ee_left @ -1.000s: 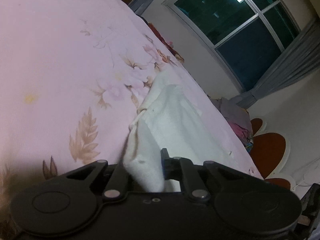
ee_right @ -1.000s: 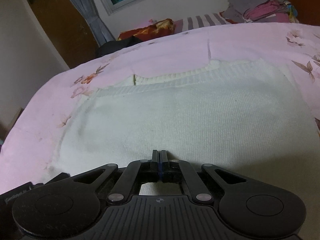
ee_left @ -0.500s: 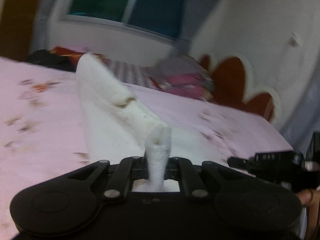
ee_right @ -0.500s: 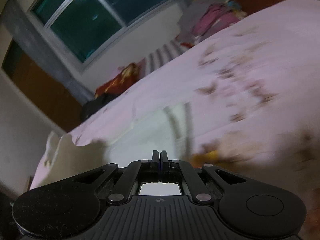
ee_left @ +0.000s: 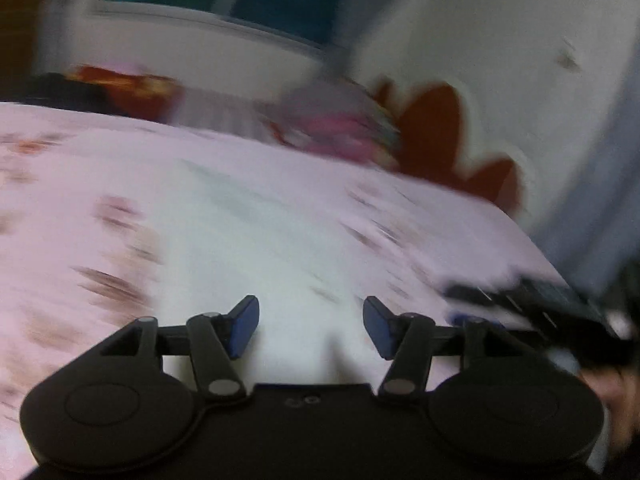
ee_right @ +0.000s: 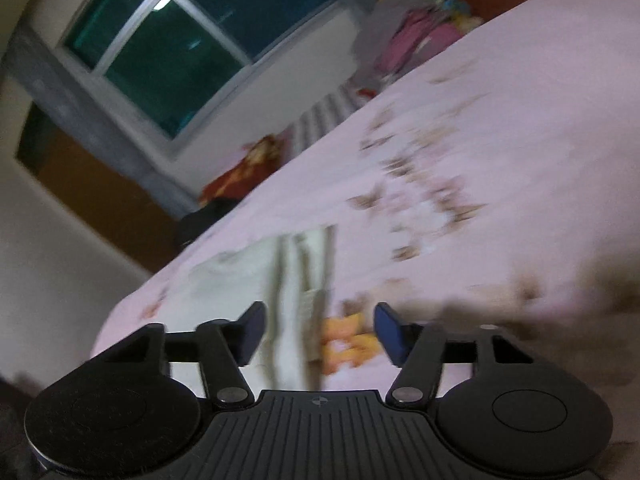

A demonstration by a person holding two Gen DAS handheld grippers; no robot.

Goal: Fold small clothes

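Right up close, the left tongs (ee_left: pixel 311 326) stand apart, their blue pads (ee_left: pixel 243 326) wide of each other with nothing pinched between them; they have just been opening, and the white knit garment (ee_left: pixel 256 232) they had gripped now lies loose on the bed below and beyond them. The right tongs (ee_right: pixel 320 334) have likewise just spread, and only open air sits between their pads (ee_right: pixel 390 334), with the bed showing through the gap. In the left wrist view the right tongs (ee_left: pixel 532 306) also show as a dark blurred shape at the right edge, near the side of the bed, with part of the person's hand (ee_left: pixel 616 392) just below them.

The garment rests flat on the pink flowered bedspread (ee_left: pixel 80 184). From the right wrist view it (ee_right: pixel 288 280) lies just beyond the tongs and a little to their left, with a ribbed edge running away from the camera; an orange patch in the print (ee_right: pixel 348 344) sits beside it.

Farther off, a heap of pink and grey clothes (ee_right: pixel 408 36) lies at the far end of the bed, near a red-brown petal-shaped headboard (ee_left: pixel 440 136). Beyond that is a dark window (ee_right: pixel 200 40) with a grey curtain (ee_right: pixel 80 108) to its left. Both views are smeared by motion, so finer detail is lost.
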